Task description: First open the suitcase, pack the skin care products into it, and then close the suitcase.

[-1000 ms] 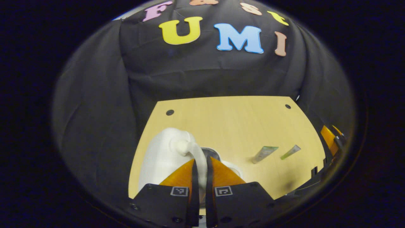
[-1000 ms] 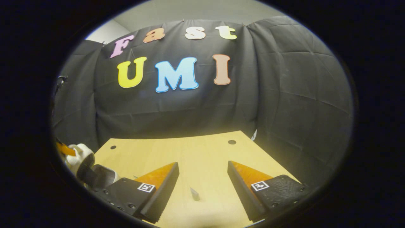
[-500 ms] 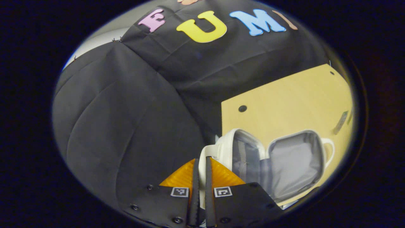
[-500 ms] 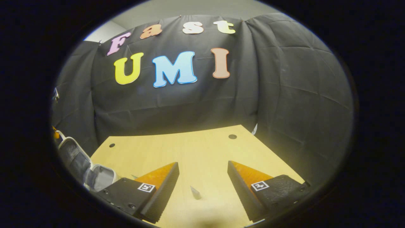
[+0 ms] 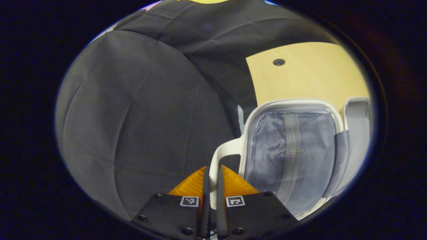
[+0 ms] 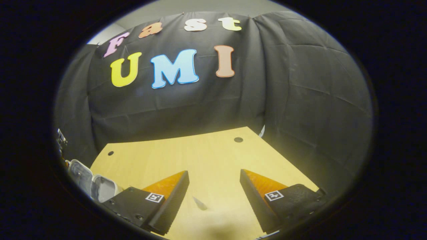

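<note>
Suitcase [image 5: 293,150] lies open, its handle [image 5: 218,160] pinched in left gripper [image 5: 211,186]

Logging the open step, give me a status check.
Left hand-held gripper shut on suitcase handle. Suitcase open, grey lining showing. Right hand-held gripper open above table, small tube beneath. Nothing in the way.

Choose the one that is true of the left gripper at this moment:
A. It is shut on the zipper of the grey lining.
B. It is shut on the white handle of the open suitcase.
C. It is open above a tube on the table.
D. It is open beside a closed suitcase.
B: in the left gripper view, the left gripper has both fingers pressed on the white handle of the suitcase, which lies open showing its grey lining.
</note>
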The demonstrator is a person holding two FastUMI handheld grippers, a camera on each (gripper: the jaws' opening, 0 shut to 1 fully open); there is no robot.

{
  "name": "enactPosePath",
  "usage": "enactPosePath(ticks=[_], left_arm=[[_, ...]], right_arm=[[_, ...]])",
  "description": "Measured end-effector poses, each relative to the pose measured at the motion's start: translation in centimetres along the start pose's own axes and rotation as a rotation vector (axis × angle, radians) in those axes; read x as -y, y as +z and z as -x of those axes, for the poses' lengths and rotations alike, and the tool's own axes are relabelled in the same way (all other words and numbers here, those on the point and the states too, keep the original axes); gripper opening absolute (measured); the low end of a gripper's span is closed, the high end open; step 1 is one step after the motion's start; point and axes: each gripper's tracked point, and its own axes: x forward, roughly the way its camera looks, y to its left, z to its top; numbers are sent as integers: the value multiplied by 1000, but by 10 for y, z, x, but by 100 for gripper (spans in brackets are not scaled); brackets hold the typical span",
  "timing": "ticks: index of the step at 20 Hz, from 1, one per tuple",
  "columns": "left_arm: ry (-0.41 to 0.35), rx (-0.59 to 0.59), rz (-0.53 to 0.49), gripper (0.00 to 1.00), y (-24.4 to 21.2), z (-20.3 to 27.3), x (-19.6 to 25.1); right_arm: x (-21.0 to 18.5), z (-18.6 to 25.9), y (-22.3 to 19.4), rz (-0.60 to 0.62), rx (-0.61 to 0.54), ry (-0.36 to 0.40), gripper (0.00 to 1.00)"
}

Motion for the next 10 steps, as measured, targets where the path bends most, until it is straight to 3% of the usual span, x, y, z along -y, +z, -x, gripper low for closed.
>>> enactPosePath(ticks=[2,3,4,6,10], left_arm=[[-2,-16,18,20,-11,-4,-3],[-68,-6,49,25,-14,-4,13],[-105,7,64,50,-9,3,28],[-56,49,85,100,-1,7,34],[-5,220,178,99,41,53,33]], right_arm=[[-2,-3,0,3,-5,-3,93],[-4,-4,-2,4,-10,1,93],[-8,-5,-3,5,-17,9,93],[-17,-9,-7,13,-30,31,93],[-31,-8,-17,63,-51,81,94]])
